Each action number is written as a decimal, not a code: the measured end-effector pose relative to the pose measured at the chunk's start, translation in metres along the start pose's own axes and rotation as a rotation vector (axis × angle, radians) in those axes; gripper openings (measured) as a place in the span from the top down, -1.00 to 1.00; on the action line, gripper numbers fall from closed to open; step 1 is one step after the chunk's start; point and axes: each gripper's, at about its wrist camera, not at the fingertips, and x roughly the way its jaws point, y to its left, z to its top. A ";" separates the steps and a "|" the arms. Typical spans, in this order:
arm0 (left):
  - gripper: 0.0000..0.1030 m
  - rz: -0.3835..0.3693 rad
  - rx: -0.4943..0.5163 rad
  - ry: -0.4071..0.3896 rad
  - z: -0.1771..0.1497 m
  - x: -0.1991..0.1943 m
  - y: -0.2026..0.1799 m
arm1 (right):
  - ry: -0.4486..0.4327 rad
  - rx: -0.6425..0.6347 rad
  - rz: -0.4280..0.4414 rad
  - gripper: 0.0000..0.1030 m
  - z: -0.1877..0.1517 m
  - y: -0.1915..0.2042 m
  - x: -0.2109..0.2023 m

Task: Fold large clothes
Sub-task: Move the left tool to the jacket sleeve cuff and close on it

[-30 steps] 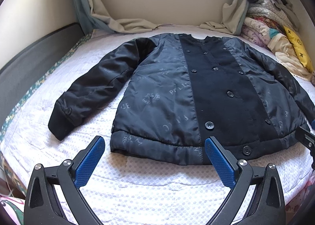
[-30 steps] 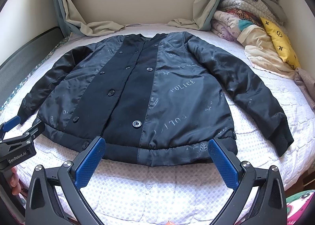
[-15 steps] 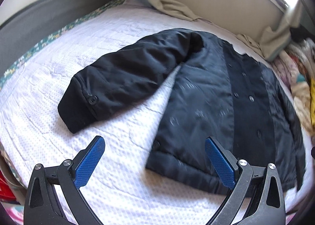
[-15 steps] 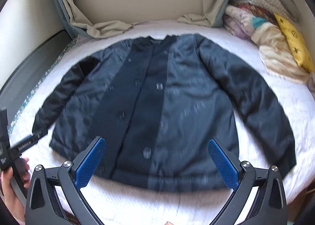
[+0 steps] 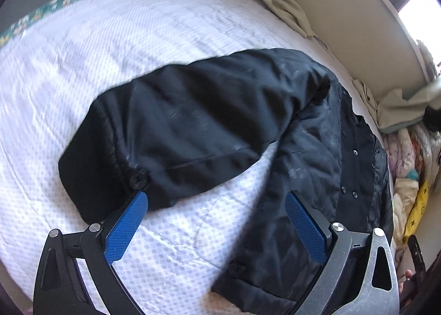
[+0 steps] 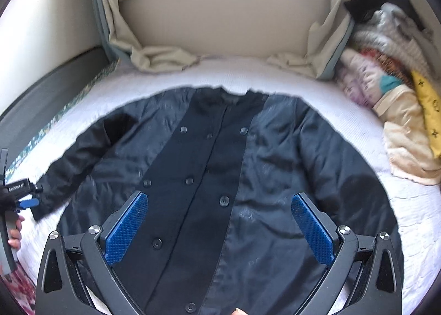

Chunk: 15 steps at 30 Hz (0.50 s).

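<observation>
A black buttoned jacket (image 6: pixel 220 166) lies flat, front up, on the white bed (image 6: pixel 408 213). In the left wrist view its left sleeve (image 5: pixel 193 127) stretches out, with the cuff (image 5: pixel 91 174) just ahead of my left gripper (image 5: pixel 217 213), which is open and empty; the blue left pad (image 5: pixel 125 228) is close to the cuff's edge. My right gripper (image 6: pixel 219 218) is open and empty, hovering over the jacket's lower front. The left gripper also shows at the left edge of the right wrist view (image 6: pixel 19 193), beside the sleeve end.
A pile of folded clothes and a yellow pillow (image 6: pixel 386 94) lies at the bed's right side. Curtains (image 6: pixel 154 58) bunch on the bed under the window. A dark bed frame (image 6: pixel 41 99) runs along the left.
My left gripper has swung left and come down close to the left sleeve cuff. My right gripper has moved forward over the jacket's lower front. Both stay open.
</observation>
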 end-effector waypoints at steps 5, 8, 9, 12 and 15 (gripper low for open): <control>-0.76 -0.059 -0.097 0.050 -0.009 0.011 0.020 | 0.016 -0.004 -0.014 -1.00 -0.002 0.000 0.012; -0.75 -0.116 -0.179 0.054 -0.007 0.015 0.032 | 0.040 0.006 -0.005 -1.00 -0.002 0.000 0.020; -0.75 -0.134 -0.201 0.050 -0.006 0.015 0.035 | 0.047 0.008 -0.001 -1.00 -0.002 0.000 0.023; -0.76 -0.214 -0.291 0.030 -0.005 0.017 0.044 | 0.067 0.006 0.002 -1.00 -0.005 0.002 0.029; -0.77 -0.255 -0.369 0.015 -0.005 0.022 0.050 | 0.091 0.007 0.012 -1.00 -0.008 0.003 0.035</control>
